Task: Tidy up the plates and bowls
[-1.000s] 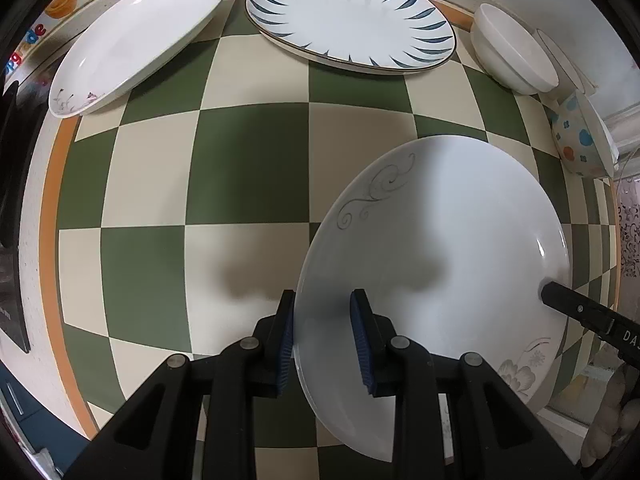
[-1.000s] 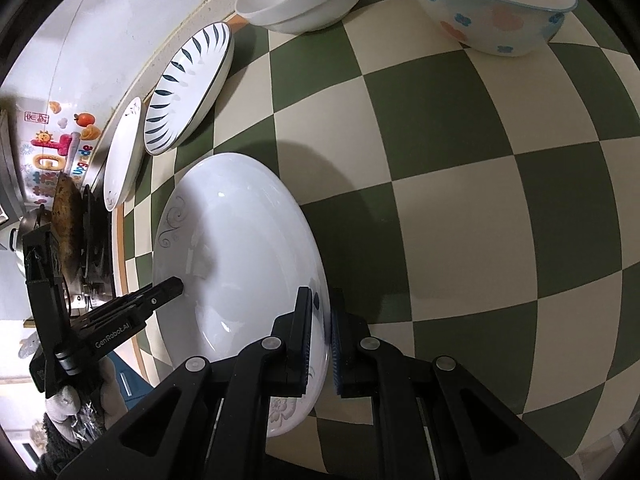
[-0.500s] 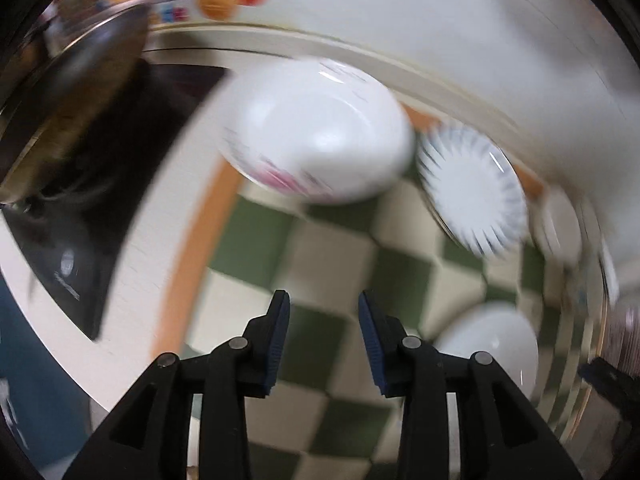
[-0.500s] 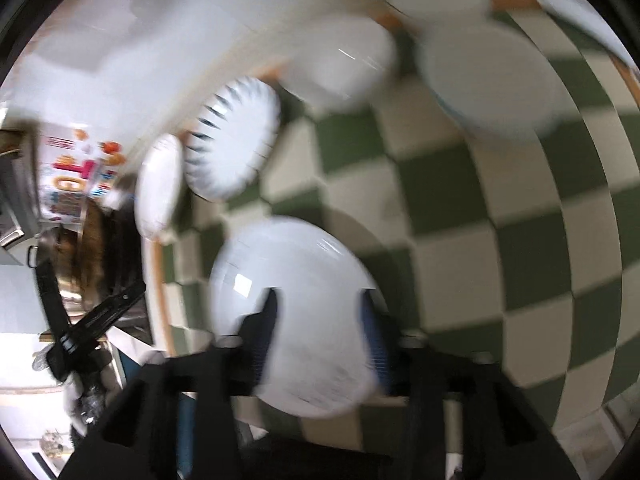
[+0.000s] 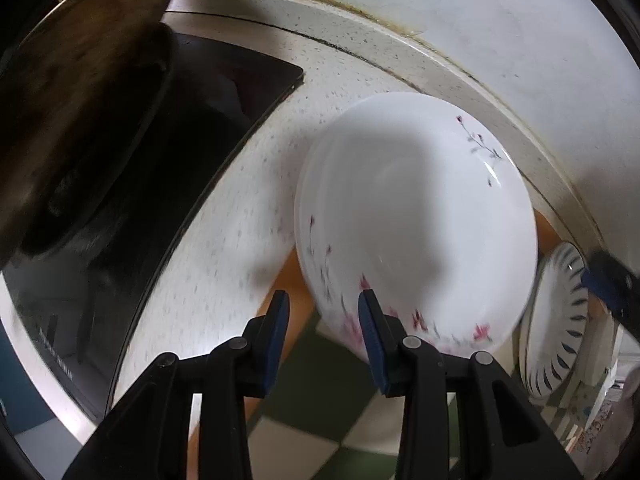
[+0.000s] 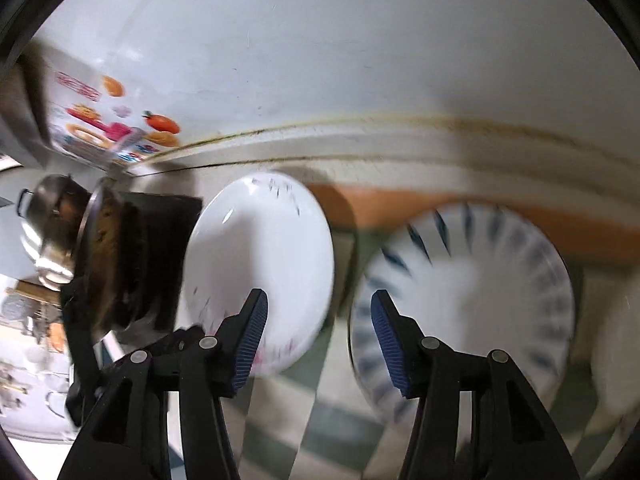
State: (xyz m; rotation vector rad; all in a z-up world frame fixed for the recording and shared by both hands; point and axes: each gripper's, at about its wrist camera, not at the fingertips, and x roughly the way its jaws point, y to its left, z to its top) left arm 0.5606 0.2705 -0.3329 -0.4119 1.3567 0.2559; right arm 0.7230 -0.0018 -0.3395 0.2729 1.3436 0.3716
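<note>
Showing both grippers empty above the worktop point(image 5: 256, 168). Left gripper point(image 5: 323, 330): fingers parted, nothing between them, the near-left rim of the flowered plate point(image 5: 416, 216) just ahead of the gap. That plate lies partly on the speckled worktop and partly on the green-and-cream checked cloth point(image 5: 320, 412), close to the far wall point(image 5: 500, 40). To its left sit a black cooktop point(image 5: 160, 152) and a dark pan point(image 5: 72, 92). To its right, the blue-leaf plate point(image 5: 560, 320), partly hidden behind it.

Right gripper point(image 6: 316, 332): fingers wide apart, holding nothing. Seen between them, the flowered plate point(image 6: 260, 264) to the left and the blue-leaf plate point(image 6: 472, 296) to the right, both blurred. Fruit stickers point(image 6: 120, 128) mark the wall at far left, above a steel pot point(image 6: 52, 216).
</note>
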